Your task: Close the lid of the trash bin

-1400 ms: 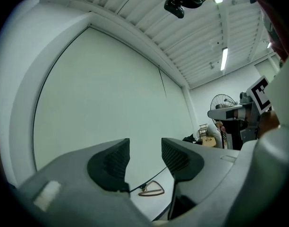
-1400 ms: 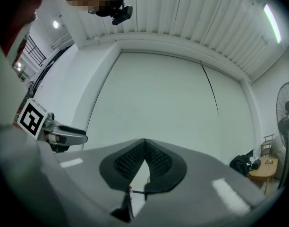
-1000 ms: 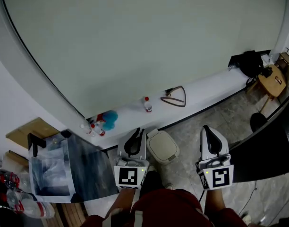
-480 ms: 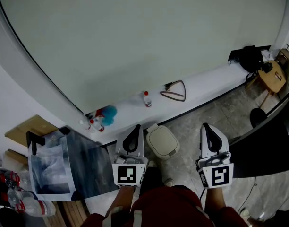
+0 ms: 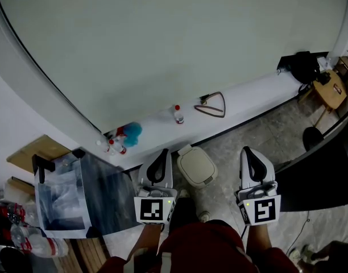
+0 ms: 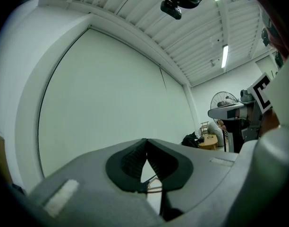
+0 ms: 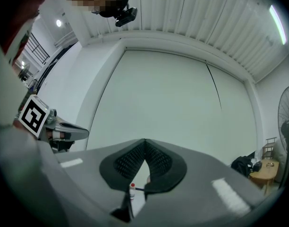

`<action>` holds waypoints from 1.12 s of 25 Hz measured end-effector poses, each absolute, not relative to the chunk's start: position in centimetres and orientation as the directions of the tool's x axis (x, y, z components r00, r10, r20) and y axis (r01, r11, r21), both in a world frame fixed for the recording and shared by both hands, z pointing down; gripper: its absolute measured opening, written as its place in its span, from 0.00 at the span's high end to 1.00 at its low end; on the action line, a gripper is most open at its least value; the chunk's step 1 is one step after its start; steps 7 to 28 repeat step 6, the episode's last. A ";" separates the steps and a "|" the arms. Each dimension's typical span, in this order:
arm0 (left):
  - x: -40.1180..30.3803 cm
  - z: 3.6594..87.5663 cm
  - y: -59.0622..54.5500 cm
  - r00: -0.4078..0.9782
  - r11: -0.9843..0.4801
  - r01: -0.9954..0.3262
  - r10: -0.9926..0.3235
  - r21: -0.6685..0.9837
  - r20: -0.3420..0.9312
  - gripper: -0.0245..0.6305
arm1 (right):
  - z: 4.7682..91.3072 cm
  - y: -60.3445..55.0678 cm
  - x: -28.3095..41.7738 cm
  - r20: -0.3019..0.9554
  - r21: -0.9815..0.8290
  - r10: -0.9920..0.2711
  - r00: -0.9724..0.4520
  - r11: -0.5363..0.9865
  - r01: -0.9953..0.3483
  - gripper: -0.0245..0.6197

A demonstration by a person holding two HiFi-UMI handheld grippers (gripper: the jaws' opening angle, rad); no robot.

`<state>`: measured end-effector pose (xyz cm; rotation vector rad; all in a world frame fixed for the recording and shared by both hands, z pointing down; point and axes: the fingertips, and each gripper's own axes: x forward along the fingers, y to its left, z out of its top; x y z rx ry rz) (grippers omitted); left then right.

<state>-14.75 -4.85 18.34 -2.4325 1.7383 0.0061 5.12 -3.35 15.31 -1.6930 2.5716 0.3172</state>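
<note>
Head view puts the trash bin on the floor between our grippers, just beside the left gripper and farther from the right gripper. Both pairs of jaws are pressed together, empty. The lid looks flat down already; we judge the left hand nearer.

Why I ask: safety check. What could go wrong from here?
The bin looks already closed; more pushing might shove it against the ledge. A swing of the shut left hand-held gripper could knock the bottles off that ledge.
</note>
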 end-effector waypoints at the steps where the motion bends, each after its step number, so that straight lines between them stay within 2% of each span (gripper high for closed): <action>1: -14.8 18.4 -4.8 0.327 -0.316 -0.941 -0.941 -0.119 -0.089 0.97 | 15.5 -3.3 5.2 -0.146 0.149 -0.904 -0.402 0.382 -0.912 0.96; 6: -14.5 18.6 -4.9 0.323 -0.313 -0.943 -0.943 -0.114 -0.083 0.97 | 16.9 -3.4 6.1 -0.078 0.189 -0.912 -0.404 0.384 -0.904 0.96; 28: -14.5 18.6 -4.9 0.323 -0.313 -0.943 -0.943 -0.114 -0.083 0.97 | 16.9 -3.4 6.1 -0.078 0.189 -0.912 -0.404 0.384 -0.904 0.96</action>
